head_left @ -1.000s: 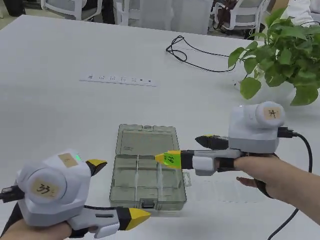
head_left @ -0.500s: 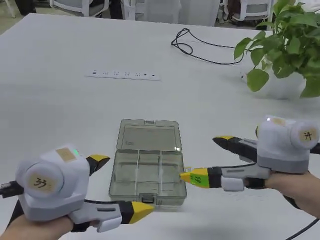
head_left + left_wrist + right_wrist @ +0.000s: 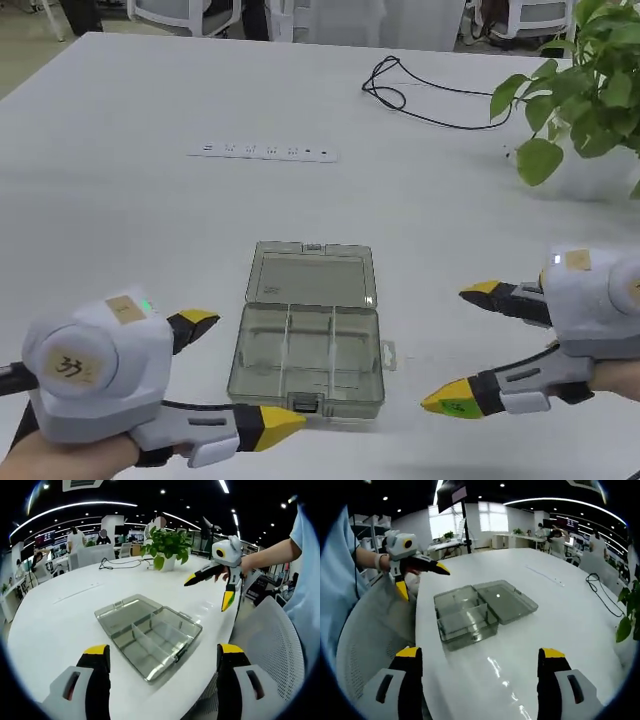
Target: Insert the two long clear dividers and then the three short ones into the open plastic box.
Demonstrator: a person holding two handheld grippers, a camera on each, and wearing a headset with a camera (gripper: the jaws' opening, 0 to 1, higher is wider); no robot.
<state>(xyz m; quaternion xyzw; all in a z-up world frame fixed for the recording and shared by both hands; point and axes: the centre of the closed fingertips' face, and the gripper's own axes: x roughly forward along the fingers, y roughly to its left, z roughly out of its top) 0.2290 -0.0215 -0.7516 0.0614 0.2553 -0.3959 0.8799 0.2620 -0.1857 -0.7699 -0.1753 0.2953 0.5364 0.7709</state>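
Both grippers released, empty: left gripper [image 3: 247,369] at 8 o'clock, right gripper [image 3: 455,347] at 4 o'clock of the open plastic box [image 3: 305,393]

Two tools [image 3: 248,369] [image 3: 455,347]; one box [image 3: 262,385], plant [image 3: 585,80], strip [image 3: 265,152], cable [image 3: 372,92].

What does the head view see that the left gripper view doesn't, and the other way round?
Head view's extra: the round white body of the left claw, with its 33 sticker. Left gripper view's extra: ceiling lights, a blue sleeve and a white mesh chair. Both share the open clear box, the leafy plant and the right claw, which is open.
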